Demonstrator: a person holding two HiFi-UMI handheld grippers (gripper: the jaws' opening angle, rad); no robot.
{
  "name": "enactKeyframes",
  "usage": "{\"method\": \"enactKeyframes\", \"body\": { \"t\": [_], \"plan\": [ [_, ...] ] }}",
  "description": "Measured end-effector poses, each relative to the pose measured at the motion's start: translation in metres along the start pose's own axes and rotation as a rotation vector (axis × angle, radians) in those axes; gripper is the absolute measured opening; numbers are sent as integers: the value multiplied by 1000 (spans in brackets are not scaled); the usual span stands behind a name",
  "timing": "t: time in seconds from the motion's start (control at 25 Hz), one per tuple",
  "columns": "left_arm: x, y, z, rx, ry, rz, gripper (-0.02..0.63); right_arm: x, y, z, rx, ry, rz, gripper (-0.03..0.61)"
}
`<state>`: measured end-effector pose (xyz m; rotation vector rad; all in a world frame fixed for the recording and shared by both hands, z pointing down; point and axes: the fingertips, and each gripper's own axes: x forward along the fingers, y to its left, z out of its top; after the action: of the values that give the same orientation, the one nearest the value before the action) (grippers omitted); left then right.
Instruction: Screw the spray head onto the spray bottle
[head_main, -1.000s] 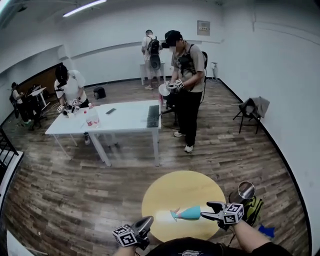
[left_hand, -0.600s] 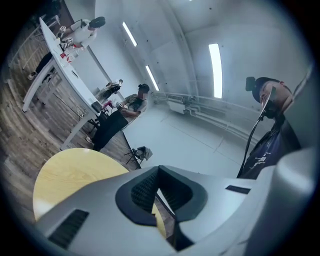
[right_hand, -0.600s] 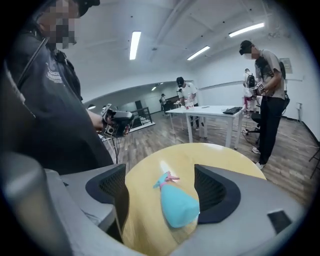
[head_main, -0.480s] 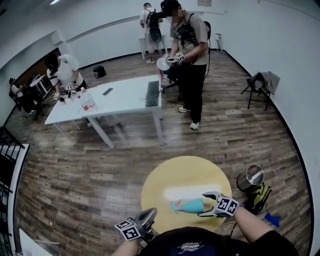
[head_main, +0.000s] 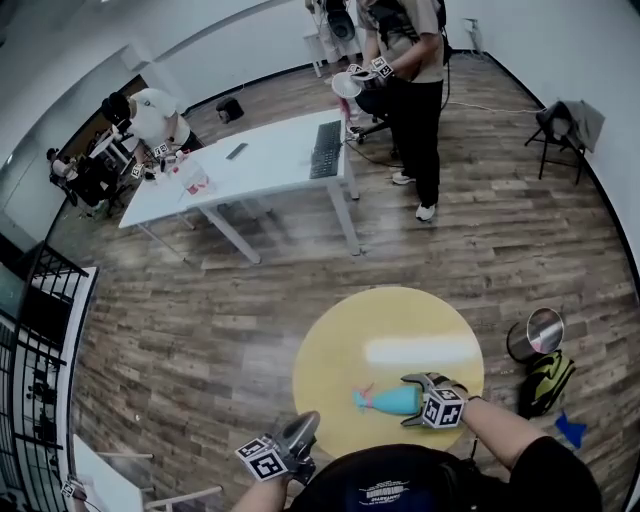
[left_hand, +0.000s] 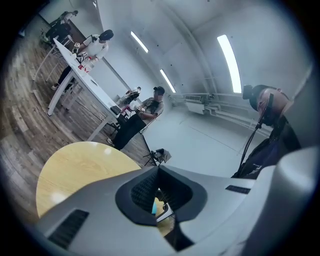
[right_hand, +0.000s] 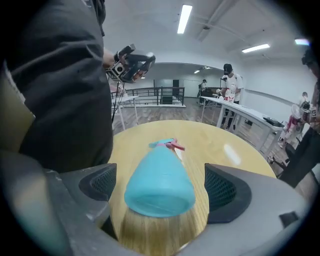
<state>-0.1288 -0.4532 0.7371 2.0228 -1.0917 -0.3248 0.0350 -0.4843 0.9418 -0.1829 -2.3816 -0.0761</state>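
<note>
A teal spray bottle (head_main: 390, 400) lies on its side on the round yellow table (head_main: 380, 320), its pink spray head (head_main: 361, 396) pointing left. My right gripper (head_main: 409, 400) straddles the bottle's base; its jaws are opening and the pads stand clear of the bottle on both sides. In the right gripper view the bottle (right_hand: 160, 180) fills the gap between the pads (right_hand: 106, 182), with the spray head (right_hand: 168, 144) at the far end. My left gripper (head_main: 300, 436) is shut and empty, held near my body off the table's front-left edge.
A metal bin (head_main: 534, 334) and a green-black bag (head_main: 545, 380) sit on the floor right of the table. Farther off are a long white table (head_main: 270, 160) with people working at it, a standing person (head_main: 415, 70), a folding chair (head_main: 565, 125) and a railing (head_main: 40, 330).
The right gripper's jaws have spread away from the bottle, which now rests on the table. The head view has tilted further down. The left gripper stays shut at lower left.
</note>
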Motion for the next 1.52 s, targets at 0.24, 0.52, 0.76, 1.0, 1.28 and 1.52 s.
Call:
{"method": "enactKeyframes", "body": {
  "t": [0.24, 0.52, 0.76, 1.0, 1.28, 1.52],
  "plan": [
    [-5, 30, 4, -22, 39, 35, 3, 44, -8, -17, 6, 34, -53, 532],
    [-17, 48, 16, -47, 35, 19, 3, 47, -13, 3, 153, 17, -29, 459],
    [-48, 57, 54, -53, -8, -103, 3, -11, -45, 102, 275, -154, -197, 460],
    [-45, 20, 104, -30, 50, -321, 2, -101, -41, 209, 207, -239, -390, 460],
    [-21, -80, 131, -121, 148, -496, 100, -181, 10, 262, 14, -247, -427, 460],
    [9, -196, 67, -53, 213, -516, 342, -249, 68, 251, -148, -280, -325, 462]
  ]
}}
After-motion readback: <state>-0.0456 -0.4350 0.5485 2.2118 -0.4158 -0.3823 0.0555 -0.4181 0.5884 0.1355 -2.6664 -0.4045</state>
